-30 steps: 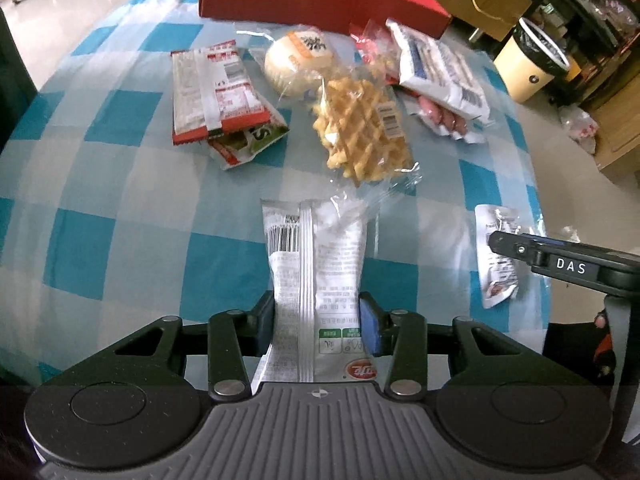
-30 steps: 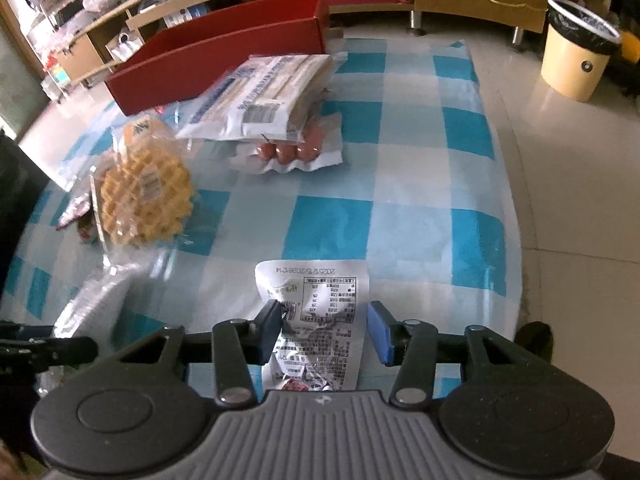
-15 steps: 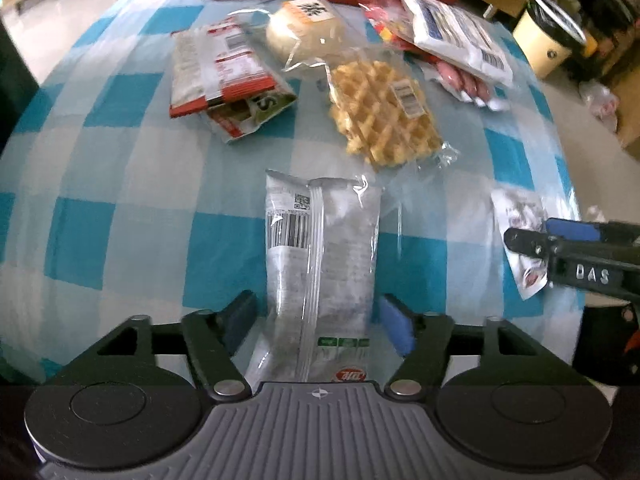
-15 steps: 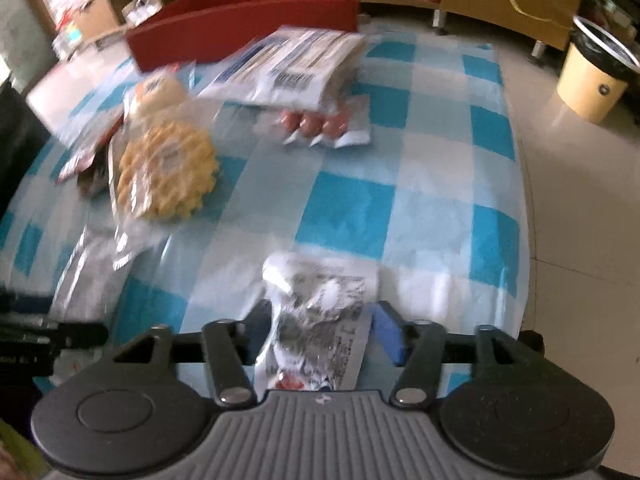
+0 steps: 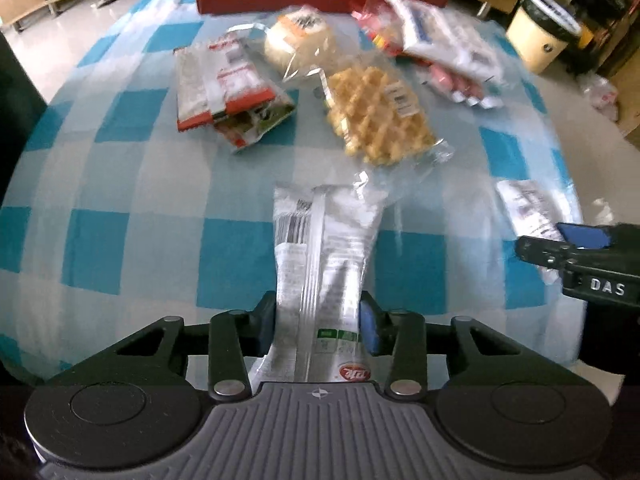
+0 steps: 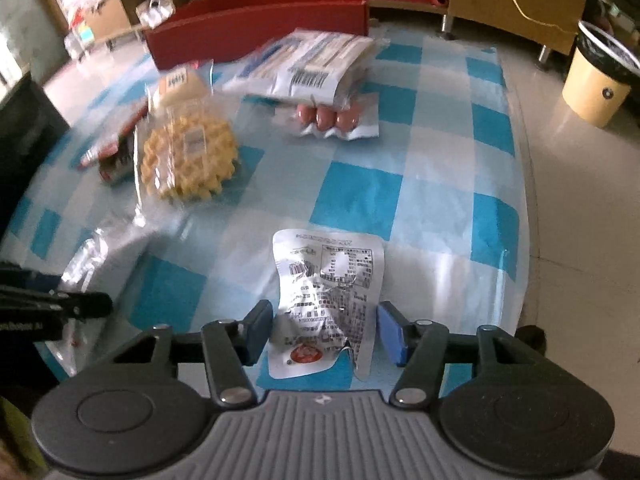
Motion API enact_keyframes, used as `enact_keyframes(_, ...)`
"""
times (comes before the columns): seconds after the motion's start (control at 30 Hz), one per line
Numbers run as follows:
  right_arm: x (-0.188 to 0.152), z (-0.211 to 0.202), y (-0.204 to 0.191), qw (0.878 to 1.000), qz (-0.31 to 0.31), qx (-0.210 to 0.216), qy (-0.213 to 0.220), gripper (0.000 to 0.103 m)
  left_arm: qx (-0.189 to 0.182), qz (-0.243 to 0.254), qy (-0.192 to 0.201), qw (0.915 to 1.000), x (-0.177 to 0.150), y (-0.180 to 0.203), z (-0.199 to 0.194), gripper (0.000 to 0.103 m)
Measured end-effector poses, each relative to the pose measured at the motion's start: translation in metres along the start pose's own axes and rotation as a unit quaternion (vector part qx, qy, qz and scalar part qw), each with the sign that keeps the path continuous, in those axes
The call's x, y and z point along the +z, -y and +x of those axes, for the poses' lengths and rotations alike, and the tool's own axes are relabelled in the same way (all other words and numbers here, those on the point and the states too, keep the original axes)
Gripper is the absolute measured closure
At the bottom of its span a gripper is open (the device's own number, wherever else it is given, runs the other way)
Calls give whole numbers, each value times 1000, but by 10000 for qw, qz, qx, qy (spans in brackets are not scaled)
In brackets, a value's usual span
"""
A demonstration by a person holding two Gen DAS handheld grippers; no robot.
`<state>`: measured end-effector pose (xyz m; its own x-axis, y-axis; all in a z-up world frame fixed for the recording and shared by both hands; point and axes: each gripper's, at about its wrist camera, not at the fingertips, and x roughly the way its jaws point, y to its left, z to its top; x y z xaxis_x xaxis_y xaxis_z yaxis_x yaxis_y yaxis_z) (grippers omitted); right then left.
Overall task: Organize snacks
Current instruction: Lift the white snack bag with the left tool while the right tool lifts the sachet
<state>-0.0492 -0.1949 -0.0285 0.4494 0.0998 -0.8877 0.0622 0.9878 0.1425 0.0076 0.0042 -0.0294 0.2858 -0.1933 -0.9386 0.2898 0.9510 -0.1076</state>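
Left gripper (image 5: 318, 326): jaws have just been closing; both blue pads now press the sides of the long white packet (image 5: 324, 264), near its lower end
Long white packet: printed back up, barcode toward the far end; it runs from between the left fingers (image 5: 369, 330) out over the checked tablecloth (image 5: 120, 200), lower edge tucked under the gripper body
Right gripper (image 6: 326, 332): jaws have just been closing; the small crinkled white pouch (image 6: 326, 300) sits between them, the right pad seems to touch its edge, a thin gap shows at the left pad, so a firm grip cannot be told
Small pouch: lying on the cloth near the table's right edge, label text up, red mark at the near end
Right gripper seen from the left view: at the right margin (image 5: 560, 240), its tips over the same pouch
Waffle pack (image 5: 376, 116): beyond the long packet, apart from it
Round bun (image 5: 298, 38): behind the waffle
Red-and-white packets (image 5: 224, 84): left of the waffle, stacked
Sausage pack (image 6: 332, 118): under a flat white-blue pack (image 6: 312, 64)
Red box (image 6: 256, 26): at the far edge of the table
Bin (image 6: 596, 80): on the floor, far right
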Motion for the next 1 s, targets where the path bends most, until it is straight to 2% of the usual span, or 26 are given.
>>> enact_keyframes(0.13, 0, -8, 4, 9985, 305, 449, 12, 47, -274, -3, 42, 9996, -3, 0, -16, 55)
enact_keyframes(0.37, -1, -18, 5, 9938, 601, 924, 164, 47, -445, -263, 46, 9987, -3, -10, -21, 56)
enact_keyframes(0.77, 13, -27, 6, 9843, 898, 1459, 416, 47, -781, -286, 390, 9958, 11, -9, -53, 59)
enact_keyframes(0.9, 13, -26, 6, 9836, 935, 1484, 428, 47, -649, -145, 340, 9972, 9, -7, -50, 59)
enact_keyframes(1.0, 13, -25, 6, 9832, 936, 1509, 420, 47, -532, -196, 110, 9983, 5, -10, -33, 60)
